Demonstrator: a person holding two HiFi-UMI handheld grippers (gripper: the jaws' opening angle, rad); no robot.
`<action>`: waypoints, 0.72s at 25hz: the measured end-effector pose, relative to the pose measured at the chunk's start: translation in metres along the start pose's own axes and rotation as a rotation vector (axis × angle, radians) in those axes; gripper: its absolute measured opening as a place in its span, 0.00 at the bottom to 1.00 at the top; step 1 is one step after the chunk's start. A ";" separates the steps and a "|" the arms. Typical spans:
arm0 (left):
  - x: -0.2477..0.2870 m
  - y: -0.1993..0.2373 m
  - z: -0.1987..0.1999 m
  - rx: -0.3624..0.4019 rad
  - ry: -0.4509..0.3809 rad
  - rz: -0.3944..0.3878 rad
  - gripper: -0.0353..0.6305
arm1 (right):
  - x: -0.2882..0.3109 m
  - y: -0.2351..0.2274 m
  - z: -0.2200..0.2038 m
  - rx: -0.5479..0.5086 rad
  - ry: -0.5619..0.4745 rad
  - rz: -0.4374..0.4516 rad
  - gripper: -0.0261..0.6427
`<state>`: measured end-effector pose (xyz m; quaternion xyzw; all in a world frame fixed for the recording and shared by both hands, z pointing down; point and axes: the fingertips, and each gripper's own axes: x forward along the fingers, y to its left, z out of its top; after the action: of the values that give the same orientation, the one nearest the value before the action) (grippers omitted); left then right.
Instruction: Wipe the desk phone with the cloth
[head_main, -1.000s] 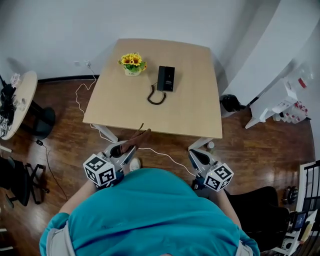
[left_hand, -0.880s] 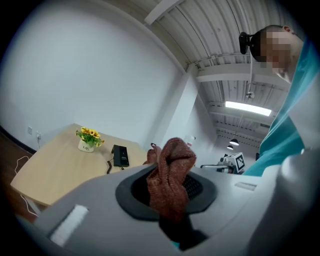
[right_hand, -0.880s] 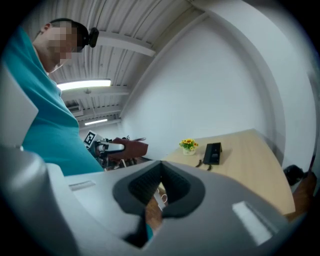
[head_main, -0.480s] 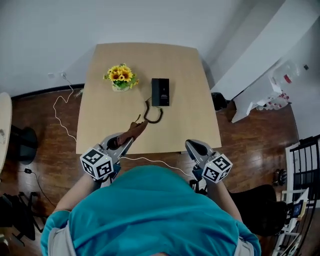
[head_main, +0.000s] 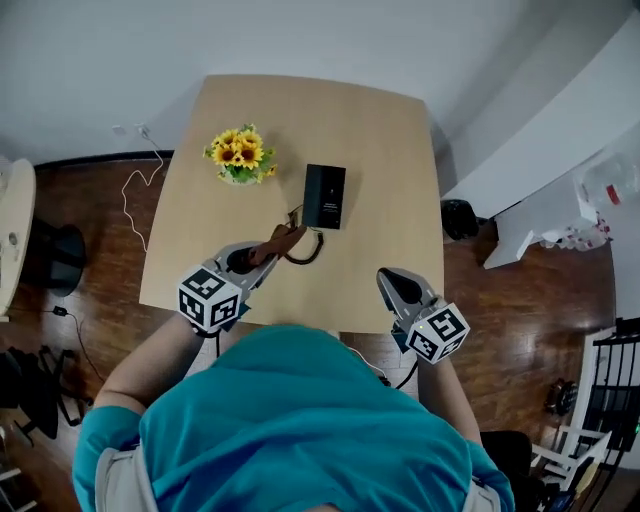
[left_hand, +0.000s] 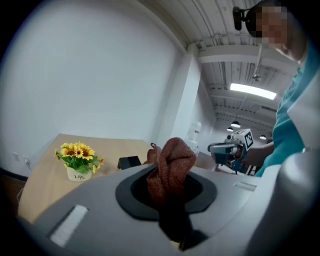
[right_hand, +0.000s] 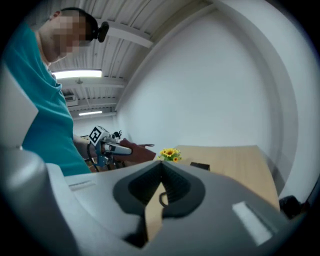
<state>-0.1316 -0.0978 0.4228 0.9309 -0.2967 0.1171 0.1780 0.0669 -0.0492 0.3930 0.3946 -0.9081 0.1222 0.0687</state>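
Note:
The black desk phone (head_main: 325, 196) lies in the middle of the tan table (head_main: 390, 150), with its coiled cord (head_main: 303, 252) curling off its near end. My left gripper (head_main: 262, 258) is shut on a reddish-brown cloth (head_main: 281, 242), which hangs over the table just short of the cord. In the left gripper view the cloth (left_hand: 172, 156) bunches up out of the jaws, and the phone (left_hand: 130, 162) shows beyond it. My right gripper (head_main: 399, 287) is shut and holds nothing, over the table's near edge to the right. From the right gripper view the phone (right_hand: 200, 166) is small and distant.
A white pot of yellow sunflowers (head_main: 238, 156) stands left of the phone. A white cable (head_main: 128, 190) trails on the wood floor at the left, near a round side table (head_main: 12, 230). A black bin (head_main: 461, 216) and a white rack (head_main: 555, 215) sit to the right.
The table has come closer in view. My left gripper with the cloth has moved forward over the table toward the cord. The right gripper has reached the near edge.

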 end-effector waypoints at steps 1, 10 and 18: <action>0.014 0.001 0.001 0.025 0.028 0.033 0.17 | 0.000 -0.012 -0.002 -0.011 0.003 0.025 0.04; 0.148 0.051 0.000 0.397 0.306 0.180 0.17 | 0.017 -0.086 -0.041 -0.017 0.074 0.116 0.04; 0.275 0.133 -0.010 0.744 0.471 0.190 0.17 | 0.035 -0.112 -0.072 0.060 0.106 -0.011 0.04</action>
<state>0.0073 -0.3358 0.5557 0.8482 -0.2700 0.4401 -0.1178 0.1273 -0.1277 0.4891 0.3944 -0.8969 0.1697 0.1057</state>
